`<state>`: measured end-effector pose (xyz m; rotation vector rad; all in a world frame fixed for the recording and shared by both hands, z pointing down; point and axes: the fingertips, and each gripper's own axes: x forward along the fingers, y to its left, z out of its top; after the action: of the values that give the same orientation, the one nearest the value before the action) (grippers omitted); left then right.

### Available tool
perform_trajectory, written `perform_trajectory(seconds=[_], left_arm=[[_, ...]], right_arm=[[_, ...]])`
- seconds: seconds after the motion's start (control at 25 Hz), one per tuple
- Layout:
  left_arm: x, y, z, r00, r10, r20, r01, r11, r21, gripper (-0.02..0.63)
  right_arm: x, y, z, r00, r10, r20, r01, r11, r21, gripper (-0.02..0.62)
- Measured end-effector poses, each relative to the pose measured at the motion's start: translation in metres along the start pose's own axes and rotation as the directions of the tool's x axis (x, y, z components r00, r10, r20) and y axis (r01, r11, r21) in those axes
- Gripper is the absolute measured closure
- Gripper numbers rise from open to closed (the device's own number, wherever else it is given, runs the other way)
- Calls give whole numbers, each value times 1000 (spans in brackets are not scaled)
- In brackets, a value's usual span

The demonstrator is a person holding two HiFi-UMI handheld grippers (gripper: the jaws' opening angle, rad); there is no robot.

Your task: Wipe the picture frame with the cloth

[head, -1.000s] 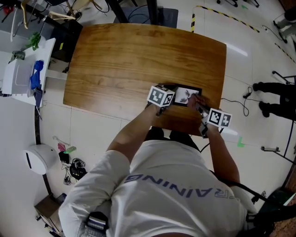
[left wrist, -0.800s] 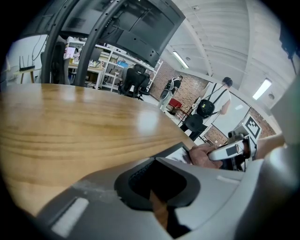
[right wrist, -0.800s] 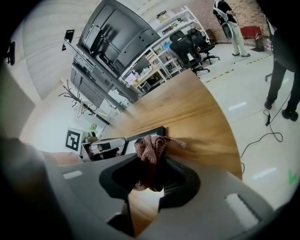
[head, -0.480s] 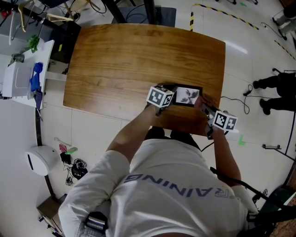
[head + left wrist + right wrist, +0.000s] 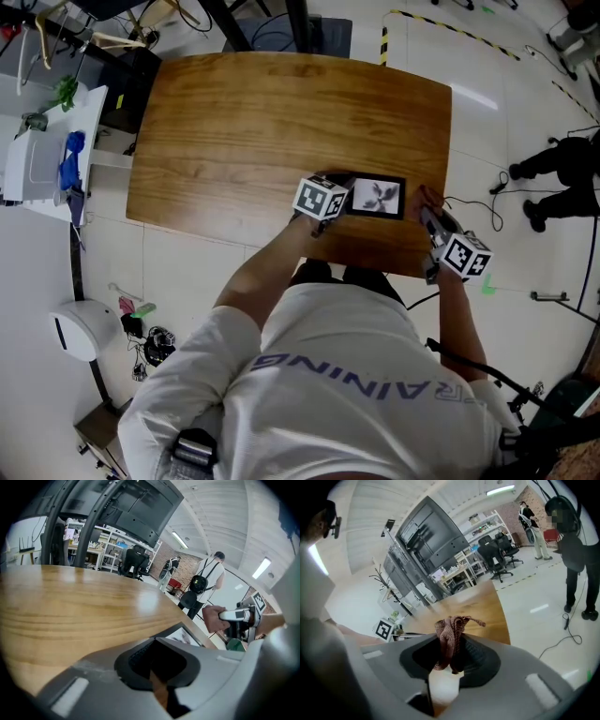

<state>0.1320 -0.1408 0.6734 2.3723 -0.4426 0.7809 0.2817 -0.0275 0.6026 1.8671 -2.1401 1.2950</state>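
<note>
The black picture frame (image 5: 377,197) lies flat near the wooden table's (image 5: 281,122) front right. My left gripper (image 5: 343,202) is at the frame's left edge and looks shut on it; in the left gripper view the frame (image 5: 185,637) runs out from under the jaws (image 5: 157,677). A brownish-pink cloth (image 5: 450,637) is bunched between the jaws of my shut right gripper (image 5: 450,665). In the head view the right gripper (image 5: 429,211) and its cloth (image 5: 428,197) sit just right of the frame, by the table's right edge. The left gripper view also shows the cloth (image 5: 214,619).
A white cart (image 5: 47,150) with blue items stands left of the table. A person (image 5: 562,178) stands on the floor to the right, near a cable (image 5: 473,211). Office chairs and shelves (image 5: 497,550) show far behind the table.
My right gripper has slid right with the cloth, off the frame's picture to beside its right edge. The frame's face is now uncovered. The left gripper has stayed put.
</note>
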Motion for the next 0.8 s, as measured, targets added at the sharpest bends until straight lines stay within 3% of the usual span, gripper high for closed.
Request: perform_trajectory(seconds=[0.2, 0.36, 0.48, 0.6, 0.8], left_arm=[[-16, 6, 3, 999, 27, 43, -26, 999, -19, 600], [-65, -13, 41, 981, 32, 193, -35, 999, 14, 600], [-116, -31, 82, 939, 49, 340, -76, 995, 66, 600], [-162, -46, 121, 878, 68, 473, -162, 974, 160, 600], [-216, -62, 157, 800, 82, 594, -246, 949, 199, 600]], right_arm=[[-4, 32, 30, 994, 62, 87, -55, 995, -80, 480], [-17, 51, 64, 983, 85, 165, -59, 986, -154, 480], [-31, 65, 92, 965, 96, 242, -40, 973, -228, 480], [-44, 79, 120, 944, 110, 313, -8, 951, -309, 482], [-68, 104, 150, 913, 129, 386, 29, 925, -378, 483]])
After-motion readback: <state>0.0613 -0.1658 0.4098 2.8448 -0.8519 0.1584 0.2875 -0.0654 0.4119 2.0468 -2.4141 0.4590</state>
